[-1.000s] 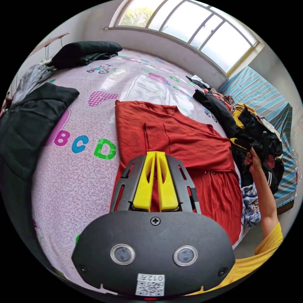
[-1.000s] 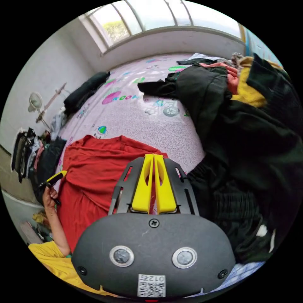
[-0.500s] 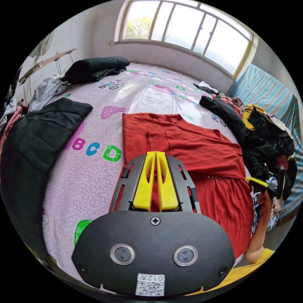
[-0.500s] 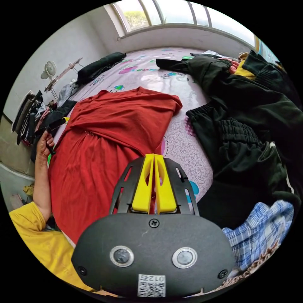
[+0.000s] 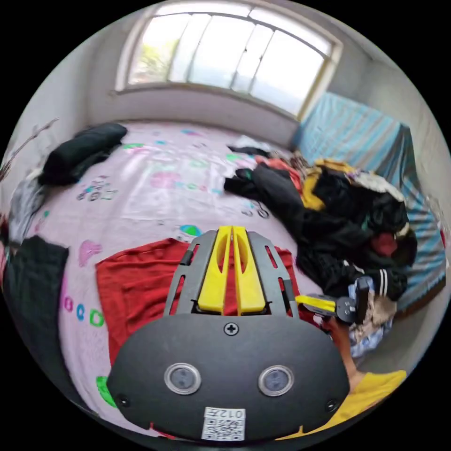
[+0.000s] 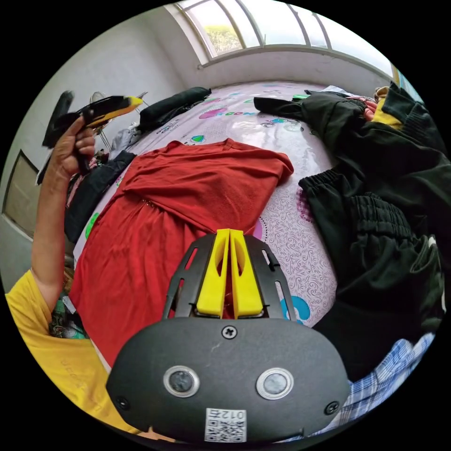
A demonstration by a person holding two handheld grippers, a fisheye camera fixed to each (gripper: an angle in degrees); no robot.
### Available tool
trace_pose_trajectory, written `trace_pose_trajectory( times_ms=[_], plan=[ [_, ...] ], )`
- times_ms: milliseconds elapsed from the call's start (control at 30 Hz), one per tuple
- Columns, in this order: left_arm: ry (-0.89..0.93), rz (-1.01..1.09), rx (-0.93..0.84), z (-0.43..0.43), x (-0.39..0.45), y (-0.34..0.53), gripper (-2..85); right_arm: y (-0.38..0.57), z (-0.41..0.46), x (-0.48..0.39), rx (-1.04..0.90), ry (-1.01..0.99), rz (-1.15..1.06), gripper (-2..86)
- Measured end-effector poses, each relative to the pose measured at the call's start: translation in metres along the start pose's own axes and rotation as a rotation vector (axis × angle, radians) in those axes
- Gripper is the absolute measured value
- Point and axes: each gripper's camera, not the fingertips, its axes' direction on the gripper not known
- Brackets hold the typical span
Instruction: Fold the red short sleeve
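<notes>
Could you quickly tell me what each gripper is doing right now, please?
Left gripper: shut, holding nothing, raised above the red garment.
Right gripper: shut, holding nothing, over the garment's edge.

left gripper view blurred – print on sheet (image 5: pixel 155 188) not legible | near part of red top (image 5: pixel 136 286) hidden behind left gripper (image 5: pixel 231 235) | right gripper view – hem of top hidden behind right gripper (image 6: pixel 229 237)

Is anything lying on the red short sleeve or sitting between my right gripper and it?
Nothing visible does. The red short-sleeve garment lies spread on the patterned pink bedsheet with nothing on top of it. The right gripper hangs just over its near edge, jaws closed. The pile of black clothes lies beside it, apart from the garment.
</notes>
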Motion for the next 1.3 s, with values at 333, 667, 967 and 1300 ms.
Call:
trace_pose_trajectory(
  times_ms=[333, 667, 967, 1300],
  plan=[
    [0.141, 0.367, -0.640, 0.276, 0.203, -0.154, 3.1, 0.013, -0.002, 0.037, 0.002, -0.103, 0.047, 0.8],
    [0.151, 0.454, -0.784, 0.334, 0.281, -0.221, 2.5, 0.022, -0.014, 0.042, 0.114, -0.033, -0.005, 0.9],
    [0.020, 0.557, -0.797, 0.368, 0.342, -0.252, 0.2, 0.017, -0.001, 0.052, 0.015, -0.001, -0.013, 0.7],
    [0.056, 0.489, -0.677, 0.376, 0.352, -0.301, -0.1, 0.014, 0.001, 0.072, -0.059, -0.117, -0.029, 0.6]
  ],
)
